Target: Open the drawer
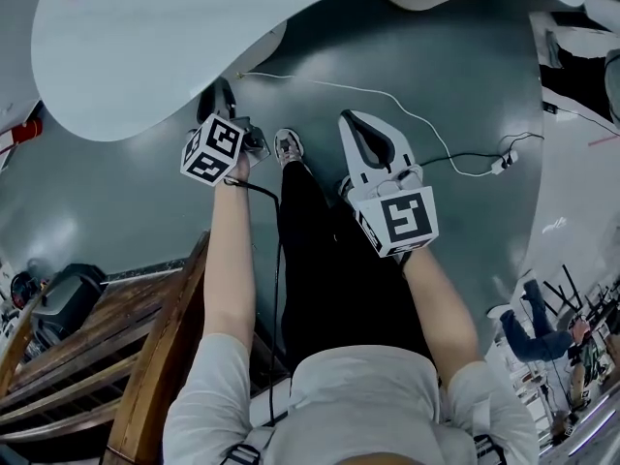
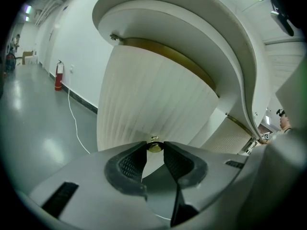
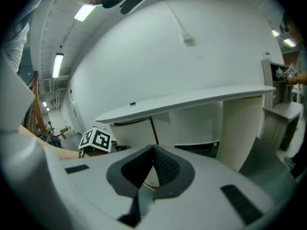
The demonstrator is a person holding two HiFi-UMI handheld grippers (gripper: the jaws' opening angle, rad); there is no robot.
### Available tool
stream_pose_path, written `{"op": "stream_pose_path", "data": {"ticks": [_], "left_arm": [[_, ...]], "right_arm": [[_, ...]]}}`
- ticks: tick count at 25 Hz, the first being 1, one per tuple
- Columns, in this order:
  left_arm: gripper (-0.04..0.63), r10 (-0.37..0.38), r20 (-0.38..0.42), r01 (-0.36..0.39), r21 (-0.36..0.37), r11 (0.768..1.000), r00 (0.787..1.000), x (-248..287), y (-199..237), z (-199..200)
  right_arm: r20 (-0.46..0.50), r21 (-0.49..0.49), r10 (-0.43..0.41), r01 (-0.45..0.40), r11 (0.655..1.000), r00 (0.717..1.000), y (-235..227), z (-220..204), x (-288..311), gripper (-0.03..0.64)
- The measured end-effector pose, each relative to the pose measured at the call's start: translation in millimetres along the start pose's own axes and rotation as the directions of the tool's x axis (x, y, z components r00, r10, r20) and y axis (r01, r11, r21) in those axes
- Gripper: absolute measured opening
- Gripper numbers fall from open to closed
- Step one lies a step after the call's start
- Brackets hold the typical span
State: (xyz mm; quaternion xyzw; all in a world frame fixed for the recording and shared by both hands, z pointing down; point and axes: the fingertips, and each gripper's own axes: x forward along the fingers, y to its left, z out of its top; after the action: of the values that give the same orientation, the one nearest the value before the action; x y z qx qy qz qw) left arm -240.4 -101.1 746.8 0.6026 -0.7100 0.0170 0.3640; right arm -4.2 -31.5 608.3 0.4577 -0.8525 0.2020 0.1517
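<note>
- The left gripper (image 2: 154, 152) sits at the bottom centre of the left gripper view. Its two tips are closed on a small brass knob (image 2: 154, 146), which fills the gap between them.
- The knob stands out from the ribbed drawer front (image 2: 125, 135), a curved white panel filling the middle of that view under the overhanging white desk top (image 2: 201, 37). The front looks flush – no gap shows.
- The right gripper (image 3: 154, 150) has its jaws together with nothing between them. In the head view it is held right of centre, over the grey floor (image 1: 455, 76) and clear of the desk.
- In the head view the left gripper's marker cube (image 1: 213, 150) lies left of centre, just below the desk top's edge. Its jaws reach under that edge, out of sight.
- A white cable (image 1: 387, 105) trails across the floor in the upper middle of the head view.
- A wooden rail (image 1: 155, 356) runs along the lower left.
- A red fire extinguisher (image 2: 58, 75) stands by the wall at the left edge of the left gripper view – well apart from the drawer.
</note>
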Motion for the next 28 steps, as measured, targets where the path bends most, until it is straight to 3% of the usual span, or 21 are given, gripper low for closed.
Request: {"op": "stream_pose_path", "data": {"ticks": [14,28], "left_arm": [[0.107,-0.013,0.007,0.013,-0.002,1.000,1.000,-10,1,-10],[0.107,-0.008,0.008,0.008,-0.016,1.000,1.000,-42,-1,-36]], "right_arm": [[0.002,-0.012,-0.002,0.002,1.000,1.000,2,1,-4,0.014],[0.002,-0.054,0.054,-0.053,0.997,0.999,13,1,-15,0.014]]}}
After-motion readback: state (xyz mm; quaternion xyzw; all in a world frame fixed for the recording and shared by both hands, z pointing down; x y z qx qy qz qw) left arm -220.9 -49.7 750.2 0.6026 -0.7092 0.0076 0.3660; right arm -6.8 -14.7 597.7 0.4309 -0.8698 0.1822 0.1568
